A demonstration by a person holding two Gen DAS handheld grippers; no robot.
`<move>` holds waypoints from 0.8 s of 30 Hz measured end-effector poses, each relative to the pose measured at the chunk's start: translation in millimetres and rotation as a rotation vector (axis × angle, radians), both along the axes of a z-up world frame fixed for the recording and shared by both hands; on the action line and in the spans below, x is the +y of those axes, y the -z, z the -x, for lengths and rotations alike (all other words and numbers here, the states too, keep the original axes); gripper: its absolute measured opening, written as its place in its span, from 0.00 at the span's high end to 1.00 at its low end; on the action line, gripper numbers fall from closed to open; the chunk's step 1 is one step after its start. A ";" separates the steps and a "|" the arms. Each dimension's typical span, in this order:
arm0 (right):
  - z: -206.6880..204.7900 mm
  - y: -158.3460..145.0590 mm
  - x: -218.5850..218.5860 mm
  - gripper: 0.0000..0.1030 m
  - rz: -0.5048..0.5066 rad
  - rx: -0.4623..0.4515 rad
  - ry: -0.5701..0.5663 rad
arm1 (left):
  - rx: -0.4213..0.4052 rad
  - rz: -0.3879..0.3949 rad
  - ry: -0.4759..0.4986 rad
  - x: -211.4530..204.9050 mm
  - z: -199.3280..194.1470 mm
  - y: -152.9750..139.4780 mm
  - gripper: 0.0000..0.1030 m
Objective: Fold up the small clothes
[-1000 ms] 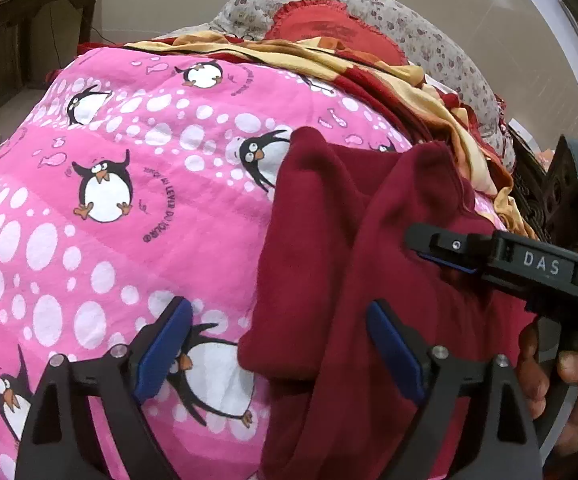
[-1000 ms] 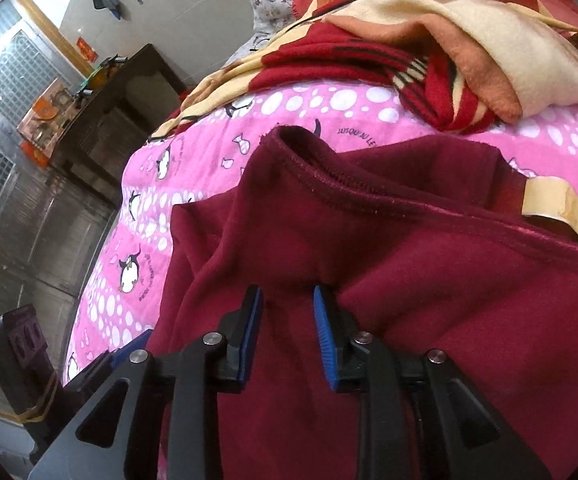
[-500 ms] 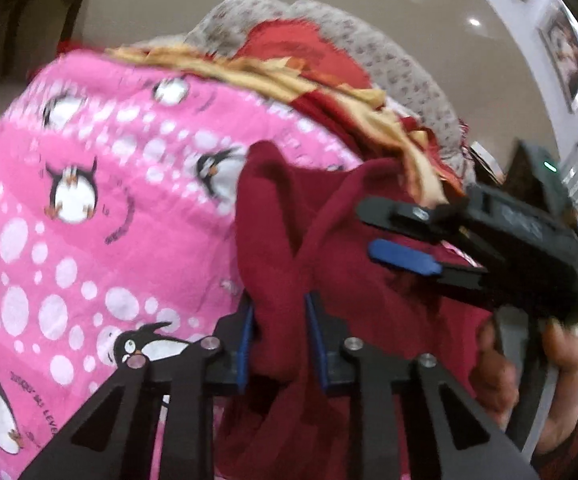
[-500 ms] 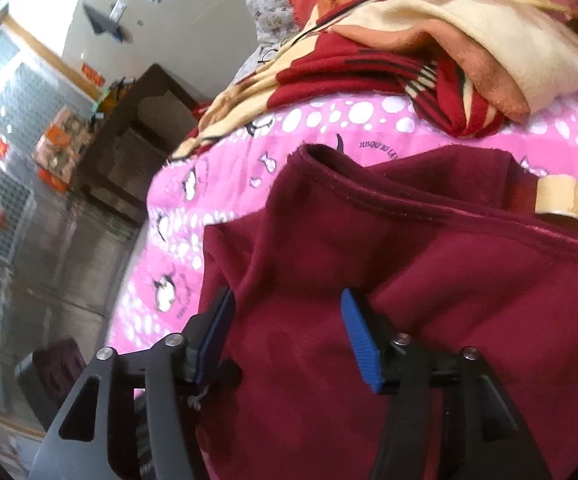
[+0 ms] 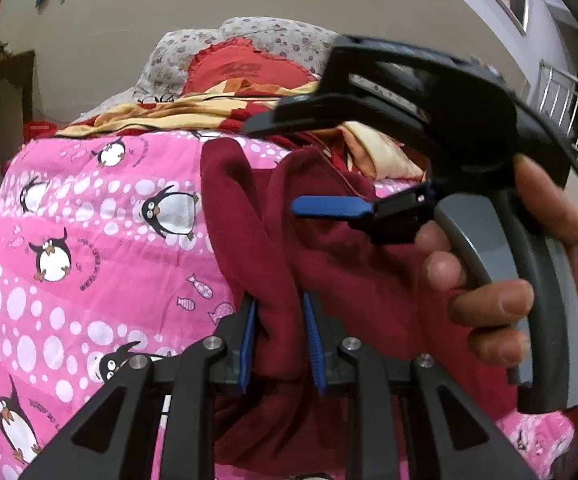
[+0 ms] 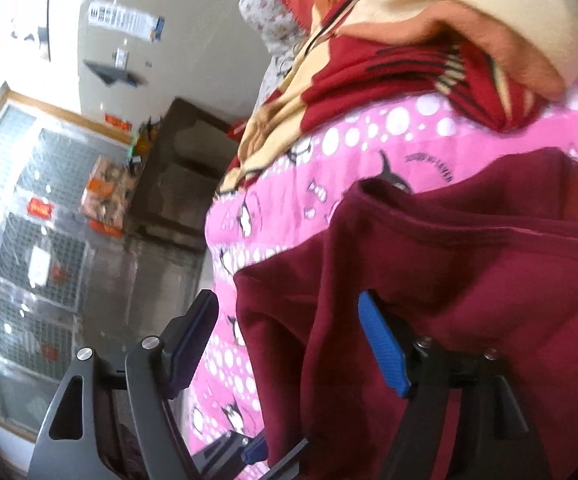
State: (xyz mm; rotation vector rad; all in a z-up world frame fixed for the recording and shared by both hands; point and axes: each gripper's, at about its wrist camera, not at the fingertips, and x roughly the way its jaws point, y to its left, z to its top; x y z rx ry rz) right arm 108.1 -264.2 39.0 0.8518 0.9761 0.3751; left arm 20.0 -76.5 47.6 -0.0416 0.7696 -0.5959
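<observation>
Open pink penguin bedspread [image 5: 89, 240] lies free to the left of the maroon garment [image 5: 369, 280]. The heaped striped blanket [image 6: 409, 60] and pillows [image 5: 249, 52] block the far side. The right tool [image 5: 329, 168] and its hand [image 5: 529, 280] crowd the garment's right side.

Your garment [image 5: 341, 280] lay on the bedspread [image 5: 89, 240] covering the bed, toward its right side in your left wrist view. A fold of it stood between your left gripper's [image 5: 279, 344] jaws. Your right gripper [image 5: 369, 168] sat over the garment further right. Behind it lay a rumpled blanket [image 5: 209, 108], and behind that the pillows [image 5: 249, 40].
</observation>
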 end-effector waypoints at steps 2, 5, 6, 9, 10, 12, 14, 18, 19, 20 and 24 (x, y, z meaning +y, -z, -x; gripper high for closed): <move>-1.1 -5.8 11.0 0.19 0.066 -0.010 -0.056 | -0.018 -0.022 0.010 -3.6 2.5 0.2 0.77; -3.3 -20.0 33.6 0.19 0.220 -0.041 -0.135 | -0.041 -0.044 0.026 -8.9 7.9 0.3 0.77; -4.3 -22.3 40.8 0.19 0.272 -0.042 -0.158 | -0.050 -0.051 0.032 -10.8 9.8 0.3 0.77; -11.8 -20.1 59.2 0.19 0.392 -0.016 -0.211 | -0.073 -0.067 0.054 -16.3 15.4 -0.1 0.77; -14.5 -16.7 62.4 0.19 0.419 0.000 -0.221 | -0.080 -0.074 0.061 -18.1 16.5 0.3 0.77; -18.7 -8.1 65.1 0.19 0.472 0.033 -0.234 | -0.085 -0.083 0.065 -19.9 16.4 1.7 0.77; -22.8 -0.7 65.1 0.22 0.492 0.057 -0.232 | -0.076 -0.077 0.059 -18.5 13.2 3.0 0.77; -26.7 7.0 53.3 0.41 0.466 0.069 -0.202 | -0.049 -0.064 0.038 -9.9 11.5 2.8 0.73; -28.0 7.1 50.6 0.51 0.482 0.072 -0.190 | -0.041 -0.057 0.033 -6.0 10.9 3.2 0.64; -27.7 7.4 48.6 0.55 0.486 0.069 -0.186 | -0.030 -0.043 0.032 -0.3 11.0 3.5 0.52; -22.2 11.1 39.1 0.59 0.444 0.050 -0.172 | -0.020 -0.016 0.011 15.2 14.8 0.8 0.24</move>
